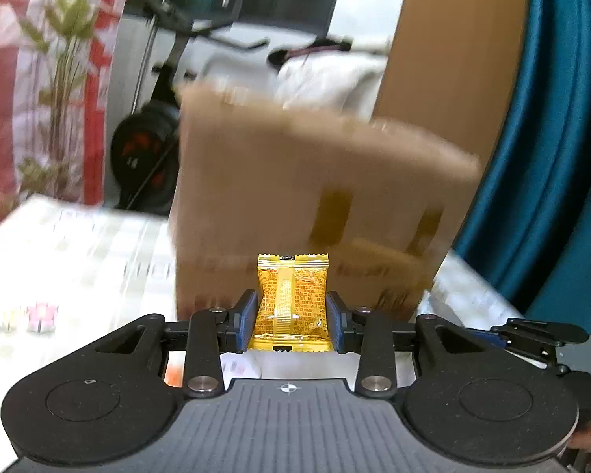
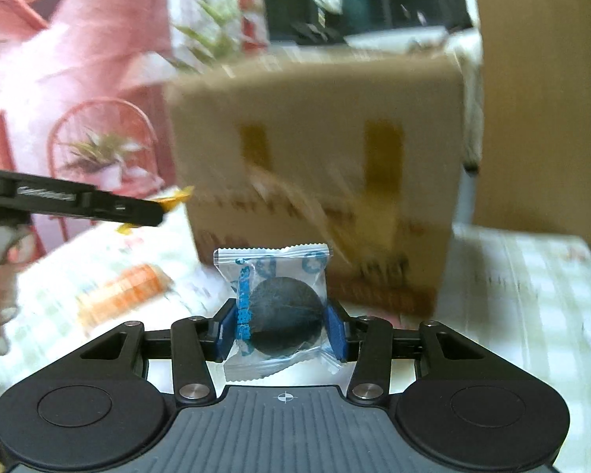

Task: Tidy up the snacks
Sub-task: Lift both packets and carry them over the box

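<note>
A yellow printed snack packet (image 1: 292,302) is standing upright, pinched at its sides. A clear packet (image 2: 278,312) with blue print is holding a dark round snack, its top pointing to 12 o'clock.

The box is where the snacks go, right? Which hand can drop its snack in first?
Probably the left. Both grippers are shut on a snack in front of the cardboard box: the left gripper on a yellow packet, the right gripper on a clear packet. The right wrist view shows the left one higher and further forward.
</note>
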A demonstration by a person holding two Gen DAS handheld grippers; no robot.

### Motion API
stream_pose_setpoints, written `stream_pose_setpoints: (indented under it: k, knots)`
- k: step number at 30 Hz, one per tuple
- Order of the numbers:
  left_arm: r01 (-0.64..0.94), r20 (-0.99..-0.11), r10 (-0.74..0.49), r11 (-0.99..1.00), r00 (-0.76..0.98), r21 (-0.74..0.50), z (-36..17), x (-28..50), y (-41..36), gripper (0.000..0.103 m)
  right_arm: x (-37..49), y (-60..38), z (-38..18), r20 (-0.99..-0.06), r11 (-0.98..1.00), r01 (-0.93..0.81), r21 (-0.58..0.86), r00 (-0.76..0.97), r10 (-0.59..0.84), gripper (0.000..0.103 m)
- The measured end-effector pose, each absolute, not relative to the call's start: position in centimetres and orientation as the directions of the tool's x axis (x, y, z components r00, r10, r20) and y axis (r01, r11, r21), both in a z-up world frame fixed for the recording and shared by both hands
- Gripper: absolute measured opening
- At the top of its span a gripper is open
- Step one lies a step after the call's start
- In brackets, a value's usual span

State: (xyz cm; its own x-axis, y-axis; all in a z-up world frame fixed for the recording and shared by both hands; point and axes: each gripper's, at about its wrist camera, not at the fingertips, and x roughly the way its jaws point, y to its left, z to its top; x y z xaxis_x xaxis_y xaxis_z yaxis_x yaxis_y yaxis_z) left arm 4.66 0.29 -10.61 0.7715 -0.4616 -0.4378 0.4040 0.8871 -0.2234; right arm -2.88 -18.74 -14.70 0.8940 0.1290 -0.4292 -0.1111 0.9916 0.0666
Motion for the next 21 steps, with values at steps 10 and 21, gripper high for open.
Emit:
stream_pose_setpoints:
  k: [10,21]
  knots:
    - [0.462,-0.265,-0.489,0.872,0.831,-0.160,-3.2,7.5,-1.7,0.039,0.5,-19.3,-4.0,-0.224,0.990,-0.139,-0.017,0.966,0.131,0.043]
    - [0.428,-0.365,-0.459,0.888,0.810,-0.169,-1.7,18.7,-6.7,0.042,11.2,-22.5,-2.5,-0.361,0.999,0.029,0.026,0.933,-0.018,0.044]
